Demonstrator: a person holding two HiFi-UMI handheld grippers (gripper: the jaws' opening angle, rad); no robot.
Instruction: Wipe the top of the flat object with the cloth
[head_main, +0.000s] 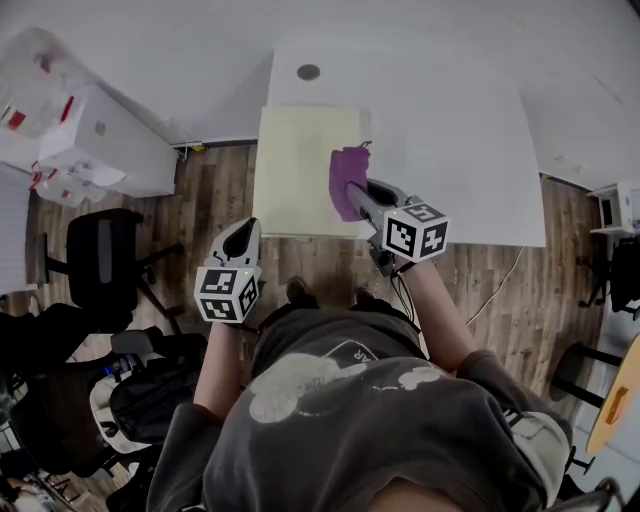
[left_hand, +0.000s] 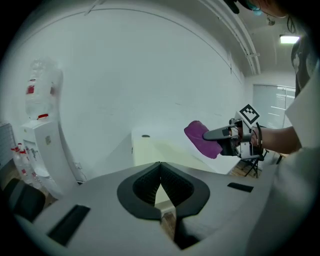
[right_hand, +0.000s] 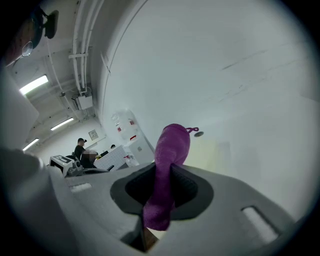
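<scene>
A pale yellow flat board (head_main: 300, 165) lies on the front left part of a white table (head_main: 450, 130). My right gripper (head_main: 362, 192) hangs over the board's right edge, shut on a purple cloth (head_main: 346, 182) that droops from its jaws. In the right gripper view the cloth (right_hand: 167, 170) is clamped between the pads and sticks up past them, with the board (right_hand: 217, 155) faint beyond. My left gripper (head_main: 243, 238) is shut and holds nothing, out over the wooden floor just short of the table's front left corner. From the left gripper view the cloth (left_hand: 201, 139) and board (left_hand: 155, 149) lie ahead.
A round cable hole (head_main: 308, 72) sits at the table's far left. White cabinets and a water dispenser (head_main: 95, 140) stand to the left, and a black office chair (head_main: 100, 260) sits on the floor by my left arm. A cable (head_main: 500, 285) trails on the floor at right.
</scene>
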